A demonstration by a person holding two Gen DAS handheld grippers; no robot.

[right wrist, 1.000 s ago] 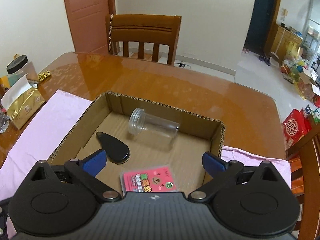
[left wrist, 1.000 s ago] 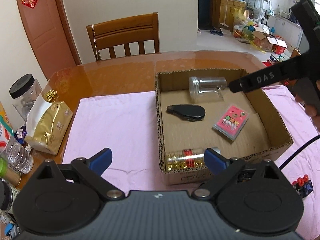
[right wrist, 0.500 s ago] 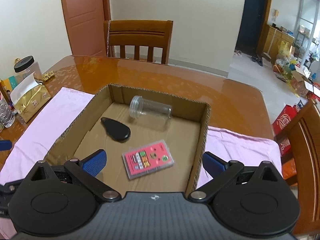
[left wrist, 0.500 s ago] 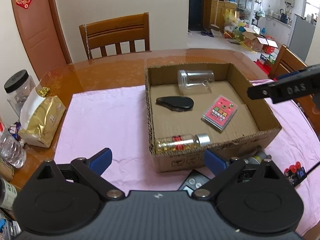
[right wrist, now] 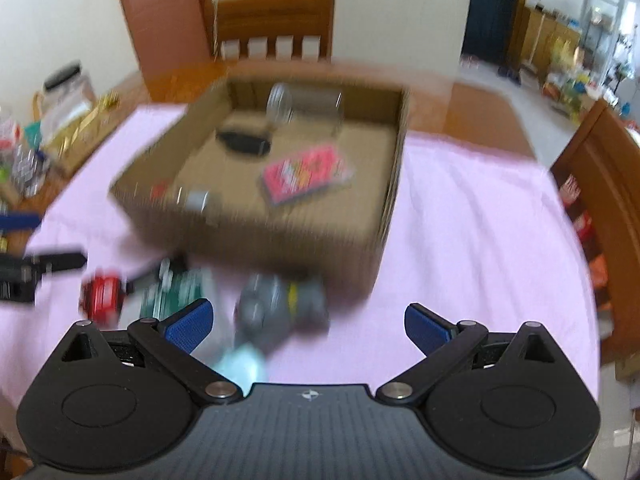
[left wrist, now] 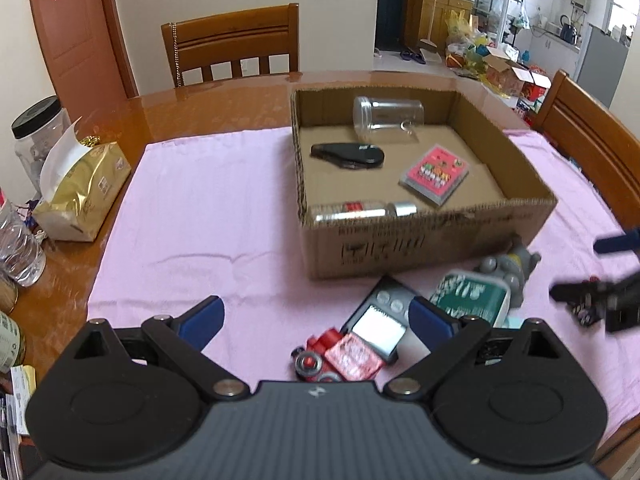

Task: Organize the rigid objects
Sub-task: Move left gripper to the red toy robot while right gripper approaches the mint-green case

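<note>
A cardboard box [left wrist: 432, 240] stands on the pink cloth and holds a clear jar [left wrist: 388, 118], a black case [left wrist: 348, 155], a pink card pack [left wrist: 434, 174] and a gold-filled bottle [left wrist: 360, 211]. In front of it lie a small scale [left wrist: 378, 326], a green-labelled container [left wrist: 470, 294], a grey toy [left wrist: 510, 268] and red pieces [left wrist: 320, 346]. My left gripper [left wrist: 316, 316] is open and empty above these loose items. My right gripper [right wrist: 310, 322] is open and empty over the grey toy [right wrist: 276, 308]; this view is blurred.
A gold tissue pack [left wrist: 82, 192], a black-lidded jar [left wrist: 38, 136] and bottles [left wrist: 18, 248] stand at the table's left edge. Wooden chairs stand behind [left wrist: 236, 46] and to the right [left wrist: 592, 148]. The right gripper shows at the left view's right edge [left wrist: 600, 276].
Both grippers have pulled back from the box toward the table's near edge. The loose items in front of the box have come into view. Both stay open.
</note>
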